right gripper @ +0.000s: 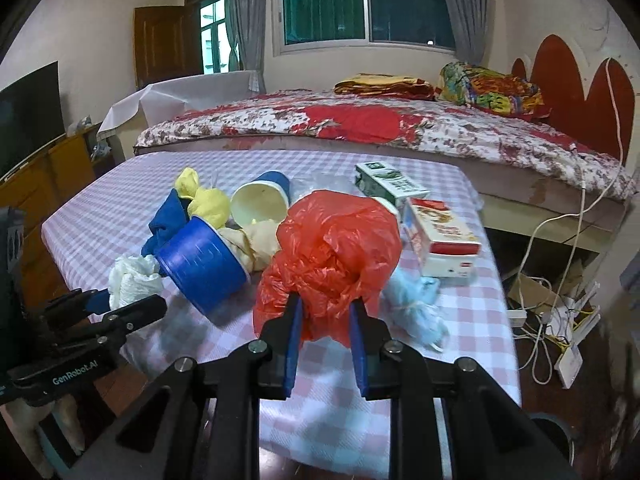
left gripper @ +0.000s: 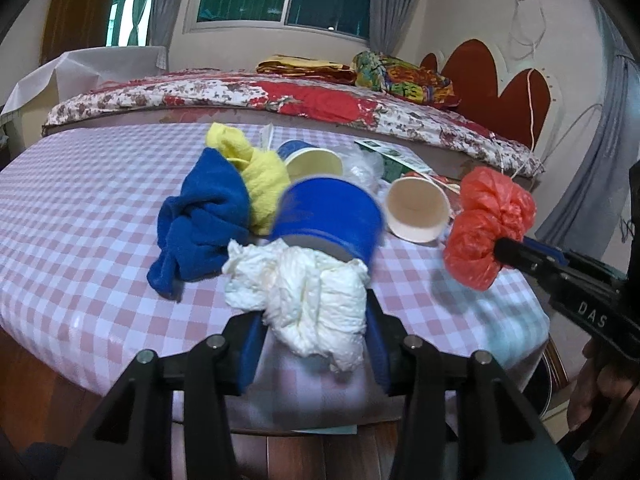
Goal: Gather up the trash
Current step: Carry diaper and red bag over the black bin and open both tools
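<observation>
My left gripper (left gripper: 316,320) is shut on a crumpled white tissue wad (left gripper: 308,300), lifted just above the checked table (left gripper: 80,208). In the right wrist view the same left gripper (right gripper: 132,300) holds the white tissue wad (right gripper: 132,280) at the left. My right gripper (right gripper: 326,312) is shut on a crumpled red plastic bag (right gripper: 332,256), also raised off the cloth; in the left wrist view the right gripper (left gripper: 500,248) and the red plastic bag (left gripper: 488,224) show at the right. A blue cup (left gripper: 332,216) lies on its side behind the tissue.
On the table lie a blue cloth (left gripper: 200,220), a yellow cloth (left gripper: 256,176), two paper cups (left gripper: 416,208) (right gripper: 260,204), a light blue wad (right gripper: 416,304), a green carton (right gripper: 388,184) and a red-white box (right gripper: 440,236). A bed (right gripper: 360,120) stands behind; cables (right gripper: 552,312) lie on the floor at right.
</observation>
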